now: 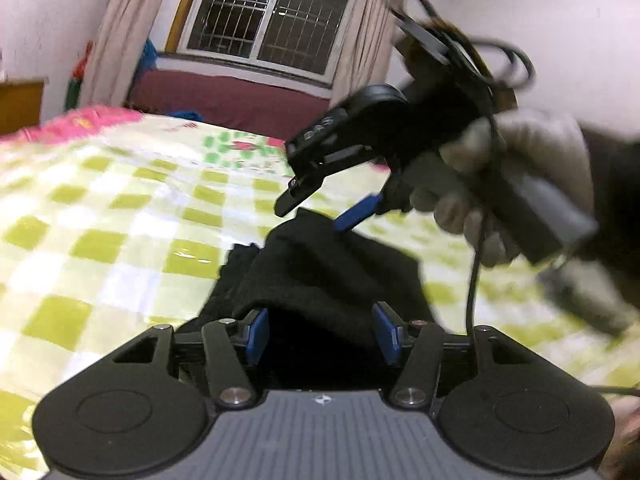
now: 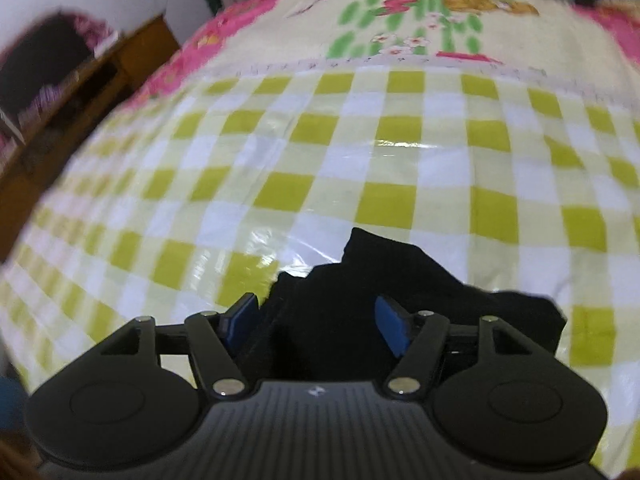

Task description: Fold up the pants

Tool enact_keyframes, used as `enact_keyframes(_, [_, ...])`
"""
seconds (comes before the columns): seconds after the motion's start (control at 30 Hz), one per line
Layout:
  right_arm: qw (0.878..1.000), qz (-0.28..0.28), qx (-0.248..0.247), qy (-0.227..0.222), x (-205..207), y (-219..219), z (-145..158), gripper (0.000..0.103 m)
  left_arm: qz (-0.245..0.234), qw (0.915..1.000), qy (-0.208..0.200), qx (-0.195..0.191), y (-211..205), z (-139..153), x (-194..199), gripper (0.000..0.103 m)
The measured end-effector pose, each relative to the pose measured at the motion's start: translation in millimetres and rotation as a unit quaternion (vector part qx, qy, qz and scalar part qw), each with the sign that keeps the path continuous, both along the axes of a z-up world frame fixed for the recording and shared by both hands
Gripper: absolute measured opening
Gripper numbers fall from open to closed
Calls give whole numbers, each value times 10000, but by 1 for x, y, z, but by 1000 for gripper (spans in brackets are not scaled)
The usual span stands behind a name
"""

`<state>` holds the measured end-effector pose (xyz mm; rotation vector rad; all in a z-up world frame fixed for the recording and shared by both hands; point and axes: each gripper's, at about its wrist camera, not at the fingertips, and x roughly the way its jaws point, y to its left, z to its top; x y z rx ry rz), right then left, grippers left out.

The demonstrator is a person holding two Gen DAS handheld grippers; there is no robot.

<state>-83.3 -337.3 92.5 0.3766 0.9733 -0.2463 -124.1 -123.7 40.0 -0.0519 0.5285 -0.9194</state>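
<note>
Black pants point(image 1: 320, 280) bunched in a low heap on a bed under a green-and-white checked cover point(image 1: 120, 208), glossy as if under clear film.

In the left wrist view: left gripper point(image 1: 322, 332) low over the near end of the heap, blue pads point(image 1: 256, 334) apart, dark cloth lying between them and rising just ahead; contact of pads with cloth not clear, no pinch visible. Above and ahead of it, at the far top of the heap: right gripper point(image 1: 316, 210), held in a gloved hand point(image 1: 500, 184) with a cable trailing, its two fingers spread, one blue pad just at the cloth's crest, nothing clamped.

In the right wrist view: right gripper point(image 2: 316, 328) angled down, pads wide apart, crumpled black fabric point(image 2: 400, 280) between and just beyond the fingertips, spreading off to the right of them; pads seemingly clear of the cloth. Further ahead: open checked cover, then a pink-bordered floral panel point(image 2: 408, 28). Far ahead of the left gripper: barred window point(image 1: 272, 16) with curtains.
</note>
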Motion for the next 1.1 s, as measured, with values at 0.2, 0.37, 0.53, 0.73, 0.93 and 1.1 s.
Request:
enact_keyframes(0.2, [9971, 23, -713, -276, 6, -4, 7, 70, 154, 9991, -372, -113, 0, 7, -7, 69])
enact_keyframes(0.37, [9950, 483, -839, -231, 19, -24, -1, 76, 152, 9984, -442, -325, 8, 10, -11, 70])
enact_keyframes(0.53, [9934, 1131, -170, -130, 23, -47, -13, 77, 215, 9992, -272, -183, 23, 8, -8, 81])
enact_keyframes(0.73, [9805, 1966, 6, -7, 19, -43, -33, 78, 137, 9989, 452, 32, 6, -13, 9, 84])
enact_keyframes(0.93, [9825, 1840, 162, -223, 9, -40, -31, 23, 168, 9995, 276, -22, -7, -4, 6, 53])
enact_keyframes(1.1, [9816, 1744, 259, -728, -15, -33, 5, 15, 271, 9984, 385, -317, 5, 5, 6, 39])
